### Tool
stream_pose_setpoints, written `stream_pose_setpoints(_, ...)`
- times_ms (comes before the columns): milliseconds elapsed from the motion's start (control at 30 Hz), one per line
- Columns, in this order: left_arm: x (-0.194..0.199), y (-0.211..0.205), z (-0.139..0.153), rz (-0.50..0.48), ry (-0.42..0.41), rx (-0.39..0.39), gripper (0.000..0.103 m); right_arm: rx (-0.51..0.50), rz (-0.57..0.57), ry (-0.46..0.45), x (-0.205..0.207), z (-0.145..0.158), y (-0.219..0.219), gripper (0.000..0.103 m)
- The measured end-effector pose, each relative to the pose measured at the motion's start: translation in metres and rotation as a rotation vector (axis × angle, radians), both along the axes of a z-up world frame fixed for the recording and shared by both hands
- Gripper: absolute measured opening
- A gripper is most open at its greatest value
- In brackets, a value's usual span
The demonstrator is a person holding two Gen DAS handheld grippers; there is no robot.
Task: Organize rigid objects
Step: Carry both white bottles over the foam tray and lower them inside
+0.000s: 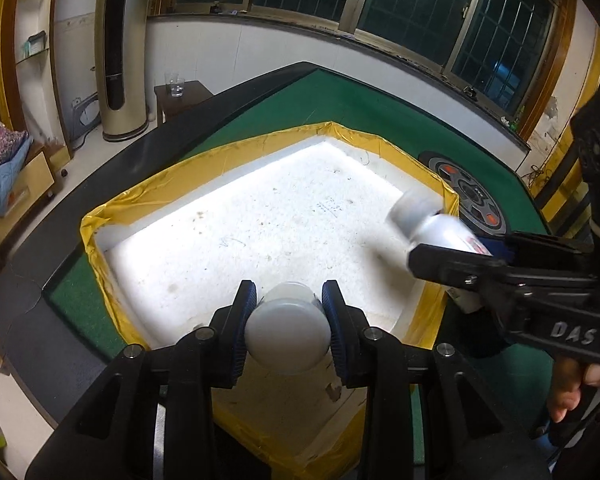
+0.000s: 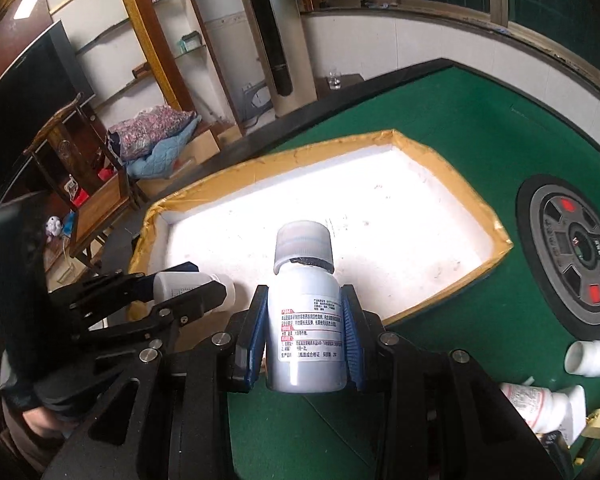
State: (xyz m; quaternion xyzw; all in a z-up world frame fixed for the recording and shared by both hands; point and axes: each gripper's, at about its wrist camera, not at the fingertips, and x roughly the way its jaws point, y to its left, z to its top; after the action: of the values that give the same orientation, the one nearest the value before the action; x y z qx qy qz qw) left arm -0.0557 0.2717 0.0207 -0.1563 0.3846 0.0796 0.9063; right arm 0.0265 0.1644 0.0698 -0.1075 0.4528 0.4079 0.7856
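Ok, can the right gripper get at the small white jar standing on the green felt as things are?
Probably not yet: the right gripper is already shut on a white bottle, so its jaws are full. The small jar itself stands unobstructed on the felt.

My left gripper (image 1: 288, 312) has one bottle (image 1: 286, 332) between its pads over the near end of the tray (image 1: 236, 148); my right gripper (image 2: 305, 340) has another bottle (image 2: 305, 320) over the tray's near rim. Tray sits on the table (image 2: 460, 120), dial panel (image 2: 572, 256) to its right, two more bottles (image 2: 592, 358) (image 2: 540, 406) near that, on my right.

Matt foam tray (image 1: 260, 220), green felt table (image 2: 460, 140).
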Motion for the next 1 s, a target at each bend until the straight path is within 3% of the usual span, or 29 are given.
stream_pose_setpoints(133,0.007,-0.005,-0.001,-0.007,-0.006,0.012,0.032,-0.035,-0.021,0.028,0.006,-0.008,-0.003,0.031)
stream_pose_setpoints(367,0.013,-0.018,-0.005,-0.004,0.009,0.034,0.031,-0.112,-0.071,-0.024,0.013,-0.007,-0.01,0.031)
stream_pose_setpoints(500,0.011,-0.008,-0.001,0.015,-0.001,0.003,0.031,-0.072,-0.119,0.012,0.027,-0.005,-0.019,0.031)
stream_pose_setpoints(667,0.008,0.015,0.0,0.063,0.002,0.005,0.031,0.025,-0.047,0.059,0.01,0.004,-0.007,0.031)
stream_pose_setpoints(1000,0.004,-0.002,-0.007,0.066,0.013,0.202,0.031,0.058,0.006,0.116,0.006,-0.027,0.025,0.031)
